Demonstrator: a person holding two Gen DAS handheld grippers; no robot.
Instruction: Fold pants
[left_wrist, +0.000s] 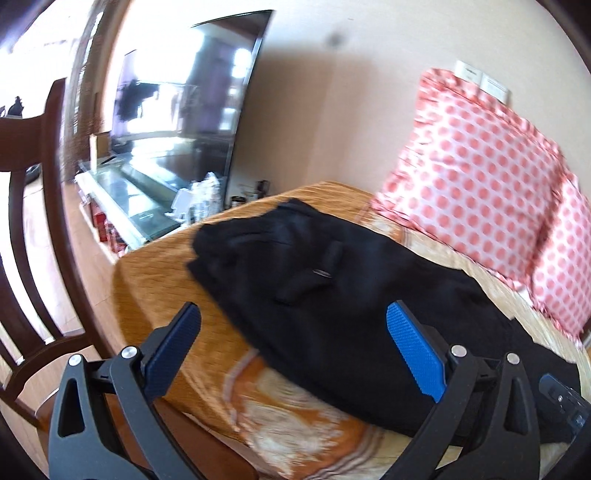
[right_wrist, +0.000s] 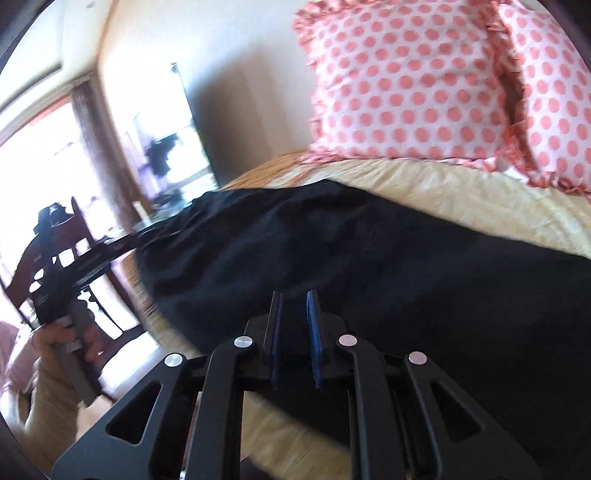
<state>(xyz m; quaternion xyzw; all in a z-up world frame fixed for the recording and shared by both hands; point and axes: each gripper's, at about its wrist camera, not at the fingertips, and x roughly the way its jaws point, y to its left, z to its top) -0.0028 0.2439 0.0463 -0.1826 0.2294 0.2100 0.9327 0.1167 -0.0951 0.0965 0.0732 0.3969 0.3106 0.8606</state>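
The black pants (left_wrist: 332, 280) lie across the bed (left_wrist: 155, 280), already doubled into a long thick band that runs from the foot corner toward the pillows, so at least one more fold looks due. The main risk is the bed itself: its orange-and-cream quilted cover is soft and slightly ridged, and the band's end sits near the rounded corner, so a careless drag could pull that end over the edge. Because the fabric is limp, matte and stacked in several layers, a pinch that catches only the top layer would peel the stack apart rather than carry it over. Its dark surface hides the creases and hems, which makes picking a true edge harder.

Two plump pillows (right_wrist: 424, 88) in glossy white cloth with coral dots and frilled borders lean against the wall, just beside the band's far side; a wide swing could brush them.

The left hand-held gripper (left_wrist: 291, 332) hovers over the pants with its ribbed blue pads spread wide and nothing between them. The right hand-held gripper (right_wrist: 293, 325) has its flat blue pads nearly together, a narrow gap showing, empty, pointing down at the cloth. A small metallic fastening (left_wrist: 322, 273) glints on a flap; it could snag
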